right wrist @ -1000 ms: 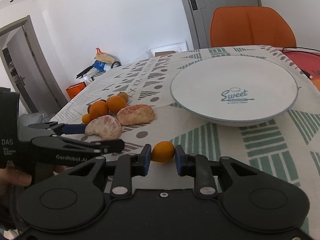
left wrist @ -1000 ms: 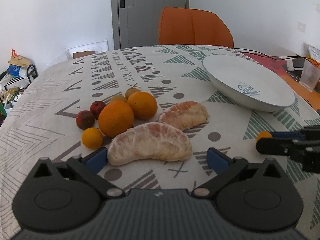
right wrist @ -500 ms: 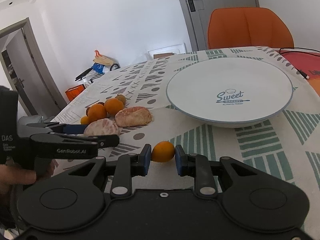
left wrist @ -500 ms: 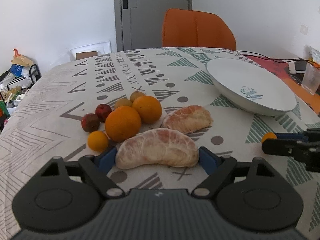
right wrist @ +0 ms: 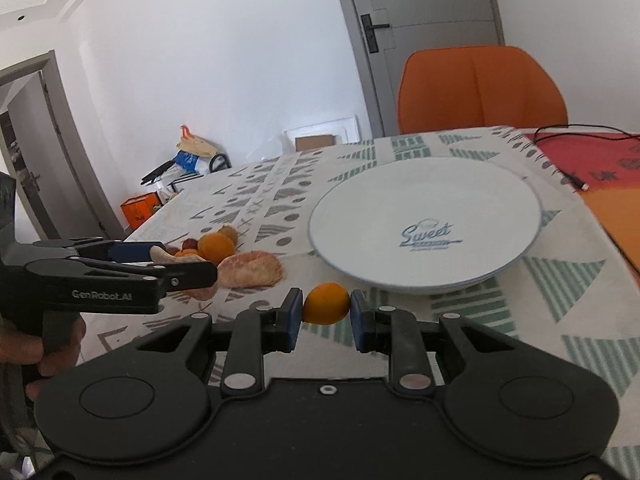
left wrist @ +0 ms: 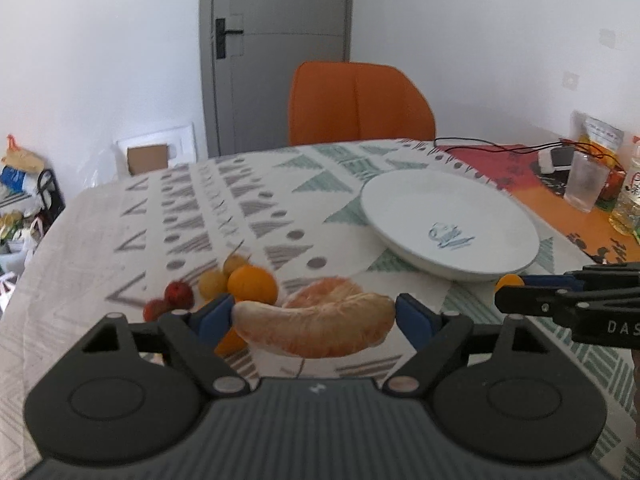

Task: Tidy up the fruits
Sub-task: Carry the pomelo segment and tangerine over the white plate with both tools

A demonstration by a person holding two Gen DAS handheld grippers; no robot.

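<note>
two fruits held, plate waiting

the peeled citrus segment (left wrist: 316, 330) is clamped end to end in my left gripper (left wrist: 314, 318), and it seems lifted off the tablecloth (left wrist: 120, 240), above the other fruits. the small orange fruit (right wrist: 326, 303) is pinched between the pads of my right gripper (right wrist: 326, 310), low and just in front of the near rim of the white plate (right wrist: 426, 224). the plate has nothing in it.

i judge the step in hand is carrying both pieces to the plate. the next move calls for raising the right gripper a little so the fruit passes over the rim, then letting go near the middle; the left one must travel right and forward, past the second peeled segment (left wrist: 320, 290).

the remaining pile, with an orange (left wrist: 253, 283) and small red fruits (left wrist: 179, 295), lies left of the plate and near my left gripper. the two grippers are close to each other, so i should go one after the other. right of the plate stand a plastic cup (left wrist: 584, 184) and a black cable (left wrist: 480, 145), well apart from my path. the far side of the table is free.
</note>
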